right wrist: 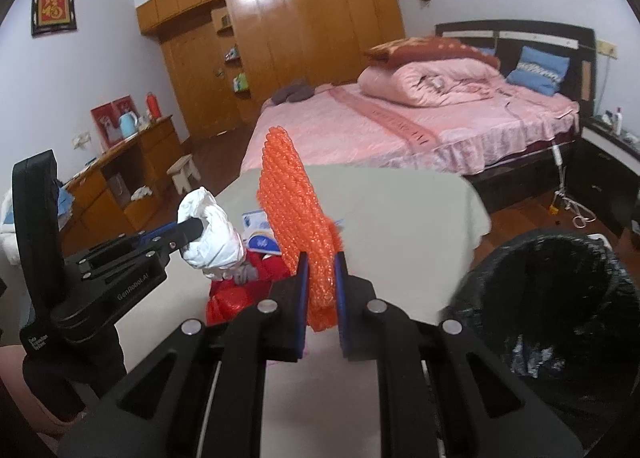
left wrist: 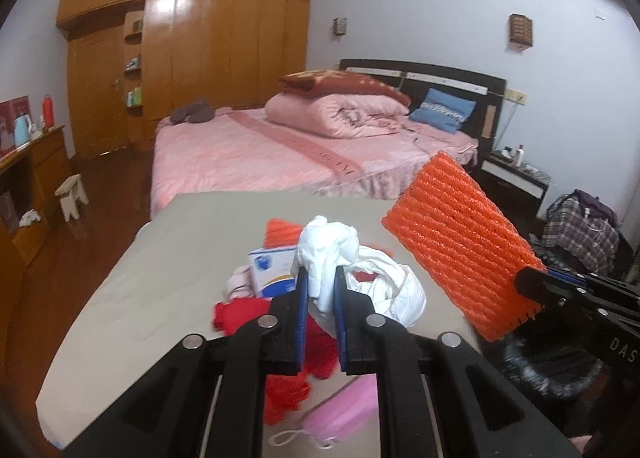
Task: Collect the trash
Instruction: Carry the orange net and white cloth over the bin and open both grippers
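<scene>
Bedroom with a pink-covered bed (left wrist: pixel 256 154) and wooden wardrobe (right wrist: pixel 304 26) frames a beige table (left wrist: pixel 168 258) strewn with trash. Left gripper (left wrist: pixel 320 286) is clamped on a crumpled white plastic bag (left wrist: pixel 326 246), lifted above the pile. Right gripper (right wrist: pixel 320 278) pinches one end of an orange foam net (right wrist: pixel 296 210), holding it upright over the table. Beneath them lie red wrappers (left wrist: pixel 236 314), a white-and-blue carton (left wrist: pixel 272 266), another white bag (left wrist: pixel 392 290) and a pink face mask (left wrist: pixel 340 418) near the table's front edge. A black-lined bin (right wrist: pixel 560 298) stands just beside the table, at the right.
</scene>
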`<state>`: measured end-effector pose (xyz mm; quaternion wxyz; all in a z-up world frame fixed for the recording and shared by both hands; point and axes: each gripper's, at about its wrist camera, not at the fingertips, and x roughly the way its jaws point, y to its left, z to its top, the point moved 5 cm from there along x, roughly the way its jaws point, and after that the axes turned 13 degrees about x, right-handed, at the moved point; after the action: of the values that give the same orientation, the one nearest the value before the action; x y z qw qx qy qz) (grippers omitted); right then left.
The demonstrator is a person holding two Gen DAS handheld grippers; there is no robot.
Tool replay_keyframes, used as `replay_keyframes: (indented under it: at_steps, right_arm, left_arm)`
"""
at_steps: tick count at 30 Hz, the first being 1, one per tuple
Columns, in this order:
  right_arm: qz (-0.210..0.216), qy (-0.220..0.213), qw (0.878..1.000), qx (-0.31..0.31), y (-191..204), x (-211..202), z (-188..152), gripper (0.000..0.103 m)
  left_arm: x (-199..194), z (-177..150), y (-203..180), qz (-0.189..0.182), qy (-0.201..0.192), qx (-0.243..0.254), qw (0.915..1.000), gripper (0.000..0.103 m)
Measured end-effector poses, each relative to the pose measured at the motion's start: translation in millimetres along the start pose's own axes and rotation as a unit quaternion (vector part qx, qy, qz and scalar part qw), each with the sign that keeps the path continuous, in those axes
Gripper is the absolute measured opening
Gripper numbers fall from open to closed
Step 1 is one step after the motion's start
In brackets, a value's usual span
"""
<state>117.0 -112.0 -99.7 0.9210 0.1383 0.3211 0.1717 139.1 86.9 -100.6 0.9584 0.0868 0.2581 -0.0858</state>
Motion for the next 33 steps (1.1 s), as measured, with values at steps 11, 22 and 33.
replay_keyframes:
  at_steps: [11, 22, 33]
  right_arm:
    - [-0.076, -0.040, 0.996, 0.038, -72.1, -46.1, 6.1, 0.012]
    - [-0.178, -0.053, 0.978, 0.092, -165.6, -81.6, -13.0, 0.012]
    - [-0.242, -0.049, 0.960, 0.130, -216.7, -96.6, -35.1, 0.015]
  left_arm:
    - [12.4, 29.5, -81.8, -0.077, -0.021, 0.041, 0.9960, 0.012]
    - [35.2, 46.8, -177.2, -0.155, -0.024, 0.081, 0.9843, 0.012]
    - [58.8, 44.2, -250.4, -0.229, -0.003, 0.116, 0.9665, 0.025]
